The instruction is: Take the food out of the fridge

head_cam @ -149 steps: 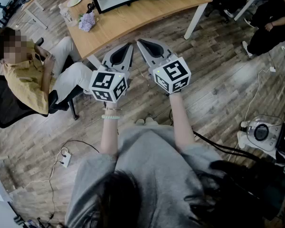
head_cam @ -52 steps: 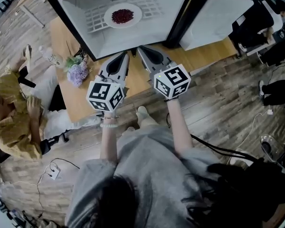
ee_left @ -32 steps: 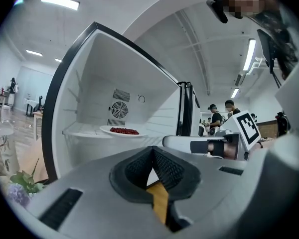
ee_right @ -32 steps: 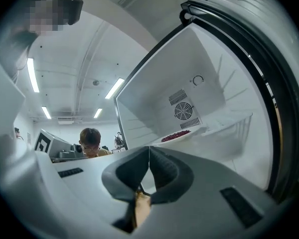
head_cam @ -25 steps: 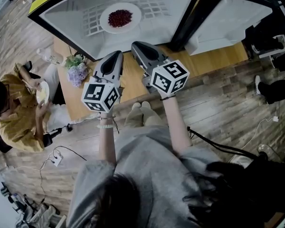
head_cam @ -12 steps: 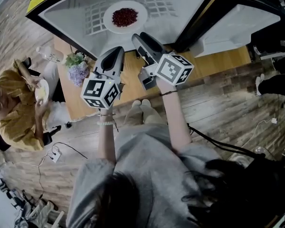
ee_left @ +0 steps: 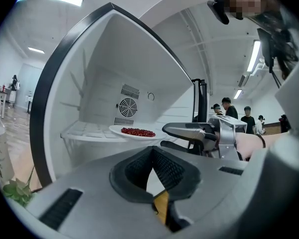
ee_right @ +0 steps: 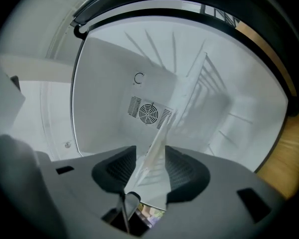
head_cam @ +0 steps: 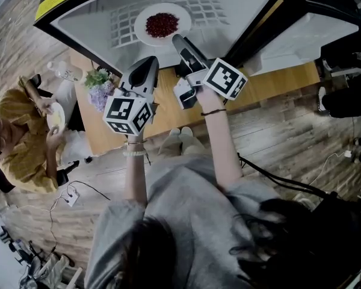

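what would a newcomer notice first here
A white plate of red food sits alone on the wire shelf of an open fridge at the top of the head view. The right tongs, open and turned on their side, point at its near edge; the left tongs are shut, just left of them.

Fridge shelf point(head_cam: 123, 26) bears plate point(head_cam: 142, 34) (red food point(head_cam: 161, 24) heaped on it).

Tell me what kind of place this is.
Likely an open office or lab, not a home kitchen: the small fridge sits on a wooden desk, a person sits beside it, and strip lights run overhead.
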Motion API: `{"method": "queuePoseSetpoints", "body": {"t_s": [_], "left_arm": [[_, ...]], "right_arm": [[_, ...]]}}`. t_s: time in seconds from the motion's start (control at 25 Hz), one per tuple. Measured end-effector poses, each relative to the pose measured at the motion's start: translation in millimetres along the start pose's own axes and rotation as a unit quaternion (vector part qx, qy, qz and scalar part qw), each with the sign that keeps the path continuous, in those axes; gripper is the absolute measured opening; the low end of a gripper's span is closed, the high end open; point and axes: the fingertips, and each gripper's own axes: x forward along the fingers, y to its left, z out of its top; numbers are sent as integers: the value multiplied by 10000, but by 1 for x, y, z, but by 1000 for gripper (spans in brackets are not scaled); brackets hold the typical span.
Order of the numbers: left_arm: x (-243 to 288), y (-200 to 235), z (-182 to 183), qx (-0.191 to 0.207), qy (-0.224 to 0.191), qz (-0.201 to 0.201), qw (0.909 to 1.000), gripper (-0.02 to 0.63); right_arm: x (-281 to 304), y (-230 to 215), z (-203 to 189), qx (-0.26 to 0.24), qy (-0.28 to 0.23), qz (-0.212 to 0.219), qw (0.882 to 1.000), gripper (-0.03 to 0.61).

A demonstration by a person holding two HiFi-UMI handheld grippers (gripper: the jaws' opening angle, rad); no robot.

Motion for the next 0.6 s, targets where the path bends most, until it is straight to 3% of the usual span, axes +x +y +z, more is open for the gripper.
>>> {"method": "queuePoseSetpoints", "body": {"t_s": [0.6], "left_arm": [[4,8,10,64,-82,-45,9999,8]], "right_arm": [[14,-6,-3,1385,-79,-96,9903,69]]}}
